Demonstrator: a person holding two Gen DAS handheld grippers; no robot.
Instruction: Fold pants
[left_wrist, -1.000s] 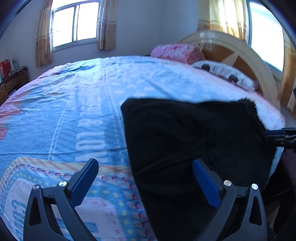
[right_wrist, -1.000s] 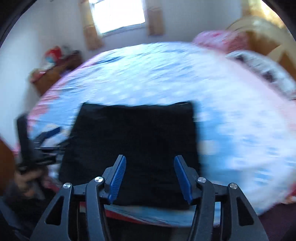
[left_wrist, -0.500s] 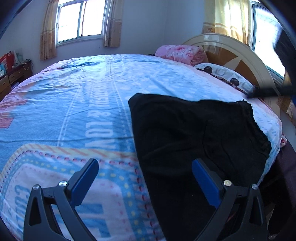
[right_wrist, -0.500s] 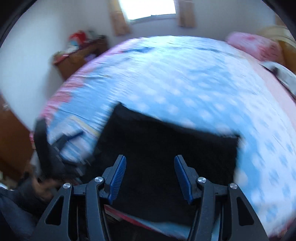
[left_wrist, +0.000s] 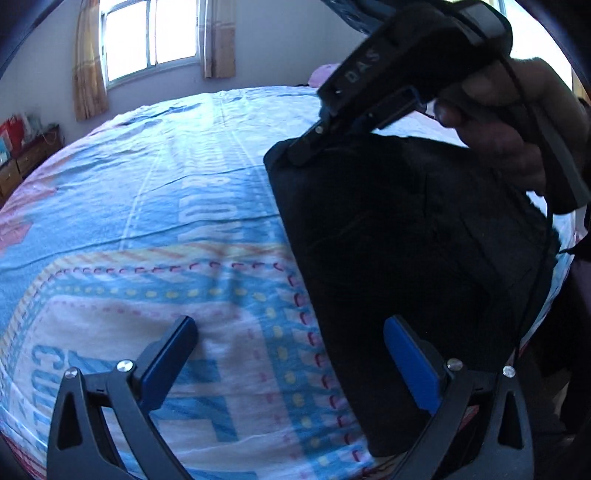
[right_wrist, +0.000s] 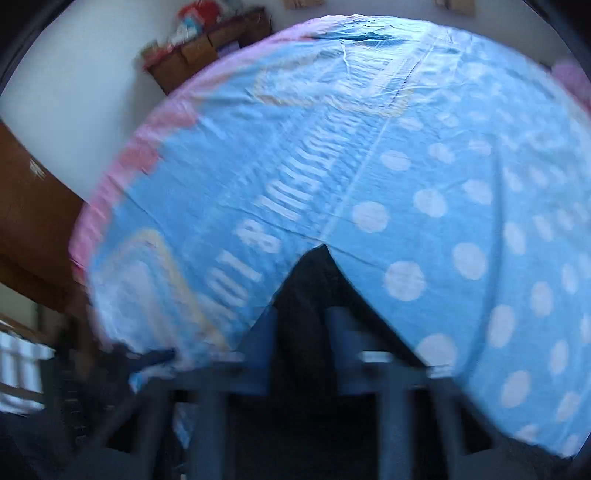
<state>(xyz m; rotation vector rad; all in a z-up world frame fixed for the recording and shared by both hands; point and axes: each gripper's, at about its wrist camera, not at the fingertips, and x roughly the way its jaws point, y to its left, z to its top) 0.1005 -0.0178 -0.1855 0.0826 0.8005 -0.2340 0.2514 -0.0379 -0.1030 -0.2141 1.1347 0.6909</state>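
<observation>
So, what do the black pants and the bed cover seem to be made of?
Black pants: probably a soft knit or fleece; matte, no shine, lying limp. Bed cover: likely thin printed cotton; fine creases, flat colours, dull finish. The look alone cannot confirm either.

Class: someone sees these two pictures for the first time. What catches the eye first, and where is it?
The black pants lie on the bright blue bedspread, right of centre. Above them a hand brings the right gripper down on their far corner, its jaws closing with cloth between them. The left gripper straddles the pants' near edge, open.
</observation>
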